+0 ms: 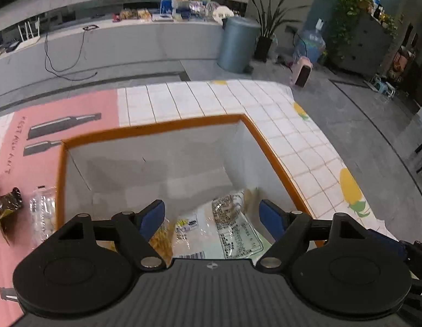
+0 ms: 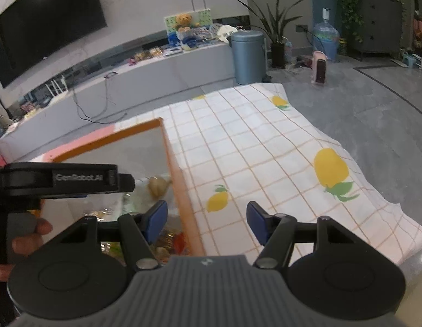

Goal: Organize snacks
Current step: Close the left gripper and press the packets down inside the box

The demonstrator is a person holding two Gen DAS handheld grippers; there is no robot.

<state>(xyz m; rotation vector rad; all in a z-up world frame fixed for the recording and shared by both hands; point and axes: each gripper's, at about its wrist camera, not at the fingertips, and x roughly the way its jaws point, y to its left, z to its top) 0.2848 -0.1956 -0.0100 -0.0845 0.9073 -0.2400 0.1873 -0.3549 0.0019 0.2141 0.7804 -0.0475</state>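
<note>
An orange-rimmed white storage box (image 1: 156, 128) stands on the table. Inside it lie a clear snack bag with a printed label (image 1: 232, 226) and a yellow snack pack (image 1: 163, 238). My left gripper (image 1: 212, 215) is open and empty, held over the box just above these bags. Left of the box lie a clear bag of pale snacks (image 1: 41, 212) and a dark gold wrapper (image 1: 7, 204). In the right wrist view my right gripper (image 2: 206, 219) is open and empty above the box's right rim (image 2: 183, 190). Snack bags (image 2: 159, 185) show inside the box.
A checked tablecloth with lemon prints (image 2: 265, 150) covers the table right of the box. A pink mat (image 1: 47, 125) lies to the left. The left gripper's body (image 2: 60, 179) and a hand (image 2: 28, 234) show at left. A grey bin (image 2: 249, 57) stands beyond the table.
</note>
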